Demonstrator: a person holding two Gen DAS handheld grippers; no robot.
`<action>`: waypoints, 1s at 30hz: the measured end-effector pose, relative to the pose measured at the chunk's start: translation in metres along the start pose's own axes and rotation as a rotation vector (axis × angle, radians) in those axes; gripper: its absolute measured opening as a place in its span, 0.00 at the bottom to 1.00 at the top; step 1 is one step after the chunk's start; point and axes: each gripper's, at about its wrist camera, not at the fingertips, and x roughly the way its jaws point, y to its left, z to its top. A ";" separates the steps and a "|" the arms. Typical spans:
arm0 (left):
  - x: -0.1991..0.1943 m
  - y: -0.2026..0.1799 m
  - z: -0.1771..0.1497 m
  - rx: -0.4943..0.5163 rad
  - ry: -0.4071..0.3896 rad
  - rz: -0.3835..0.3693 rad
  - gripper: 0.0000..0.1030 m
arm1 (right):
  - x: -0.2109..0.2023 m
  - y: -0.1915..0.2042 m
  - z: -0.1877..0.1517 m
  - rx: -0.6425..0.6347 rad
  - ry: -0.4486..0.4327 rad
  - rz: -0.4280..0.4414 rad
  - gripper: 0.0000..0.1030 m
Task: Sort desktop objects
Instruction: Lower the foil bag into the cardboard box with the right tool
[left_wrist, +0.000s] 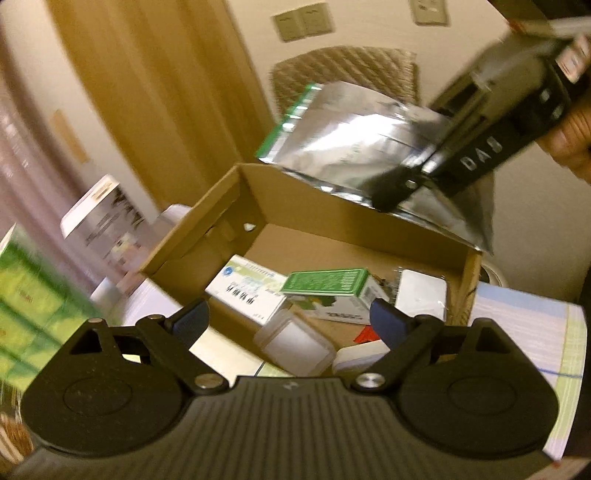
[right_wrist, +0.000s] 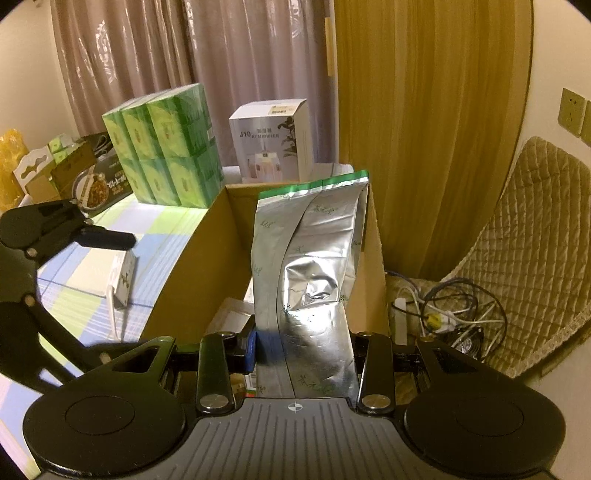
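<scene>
Here the right gripper (right_wrist: 304, 354) clamps the lower end of a silver foil pouch (right_wrist: 314, 258) with a green top strip, creased and upright, above the open cardboard box (right_wrist: 184, 266), while the left gripper (left_wrist: 290, 319) hangs wide and empty nearby.

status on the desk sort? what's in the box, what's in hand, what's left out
Done: the cardboard box already holds several small cartons, including a green-topped carton and a clear plastic case.
In hand: the right gripper is shut on a silver foil pouch, held above the box. The left gripper is open and empty.
Left: a small white box, stacked green boxes and a humidifier box remain on the desk.
</scene>
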 end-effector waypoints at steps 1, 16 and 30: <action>-0.002 0.003 -0.001 -0.027 0.003 0.009 0.89 | 0.001 0.000 0.000 0.002 0.001 0.001 0.35; -0.024 0.053 -0.027 -0.438 0.038 0.122 0.89 | 0.014 0.004 0.009 0.026 0.009 0.018 0.35; -0.029 0.059 -0.038 -0.495 0.050 0.142 0.89 | 0.019 0.003 0.019 0.054 -0.017 0.025 0.35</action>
